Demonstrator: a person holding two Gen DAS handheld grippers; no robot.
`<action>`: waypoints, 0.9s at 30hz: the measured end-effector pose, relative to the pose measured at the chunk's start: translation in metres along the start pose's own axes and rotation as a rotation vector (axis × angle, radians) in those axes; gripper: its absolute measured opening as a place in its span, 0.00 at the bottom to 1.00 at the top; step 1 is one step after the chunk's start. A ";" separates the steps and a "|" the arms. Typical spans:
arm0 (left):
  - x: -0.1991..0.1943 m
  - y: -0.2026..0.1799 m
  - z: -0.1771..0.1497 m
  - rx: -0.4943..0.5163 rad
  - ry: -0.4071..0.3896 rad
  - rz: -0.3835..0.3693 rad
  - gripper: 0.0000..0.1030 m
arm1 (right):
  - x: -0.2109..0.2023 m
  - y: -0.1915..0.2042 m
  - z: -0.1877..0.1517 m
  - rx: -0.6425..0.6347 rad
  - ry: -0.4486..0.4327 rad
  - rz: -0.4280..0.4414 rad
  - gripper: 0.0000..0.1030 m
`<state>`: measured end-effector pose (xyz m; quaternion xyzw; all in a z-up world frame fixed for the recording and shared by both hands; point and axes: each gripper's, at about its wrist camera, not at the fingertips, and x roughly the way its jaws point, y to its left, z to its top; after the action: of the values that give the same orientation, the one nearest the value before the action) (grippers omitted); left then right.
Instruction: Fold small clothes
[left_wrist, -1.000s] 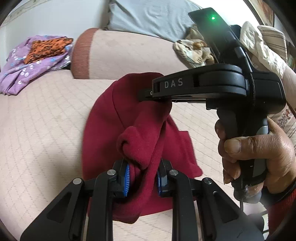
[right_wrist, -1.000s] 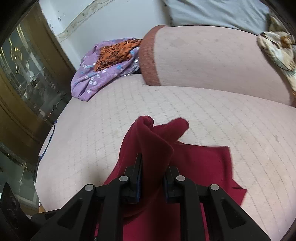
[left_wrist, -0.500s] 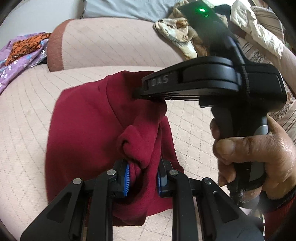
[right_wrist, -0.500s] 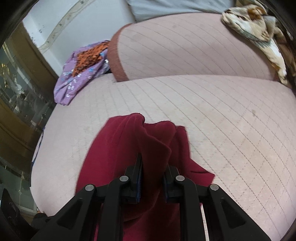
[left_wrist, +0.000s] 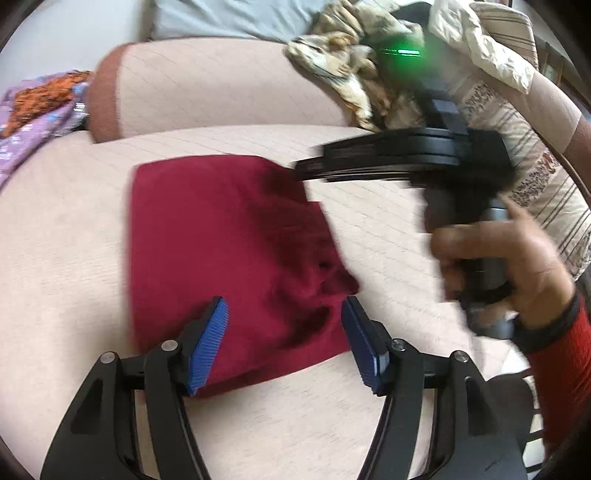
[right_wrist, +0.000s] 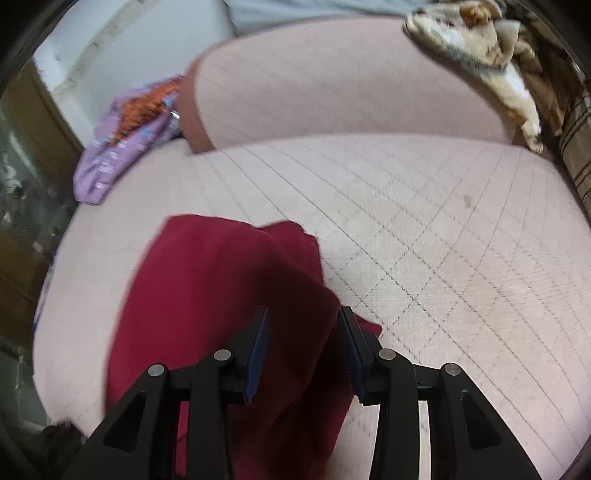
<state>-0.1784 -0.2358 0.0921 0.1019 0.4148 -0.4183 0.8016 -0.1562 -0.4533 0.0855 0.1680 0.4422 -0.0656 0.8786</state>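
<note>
Both tools' jaws are opening, pads clear of the red garment (left_wrist: 229, 251) between them. Left view alone shows the right tool (left_wrist: 306, 171) and hand (left_wrist: 506, 258). Left tool (left_wrist: 284, 339) appears only there.

The dark red garment (left_wrist: 229, 240) is a soft, matt, fleecy cloth, and it lies on a pale pink quilted cushion (right_wrist: 424, 229) whose fabric is matt and stitched in a diamond pattern. The left gripper (left_wrist: 284, 332) and the right gripper (right_wrist: 303, 354) are matt black plastic with small shiny metal pins, and their pads (left_wrist: 208, 343) are blue ribbed rubber. A purple printed cloth (right_wrist: 118, 147) and a beige patterned cloth (right_wrist: 476, 48) look thin and crumpled.
</note>
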 end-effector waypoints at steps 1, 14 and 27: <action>-0.005 0.008 -0.003 -0.002 -0.009 0.029 0.61 | -0.008 0.006 -0.003 -0.012 -0.012 0.022 0.39; 0.021 0.047 -0.039 -0.070 0.054 0.178 0.62 | 0.008 0.033 -0.084 -0.119 0.118 -0.051 0.30; 0.004 0.046 -0.027 -0.052 -0.025 0.273 0.66 | -0.045 0.048 -0.083 -0.081 -0.011 0.053 0.39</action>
<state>-0.1584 -0.1959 0.0638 0.1314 0.3976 -0.2958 0.8586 -0.2335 -0.3811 0.0869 0.1436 0.4352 -0.0253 0.8884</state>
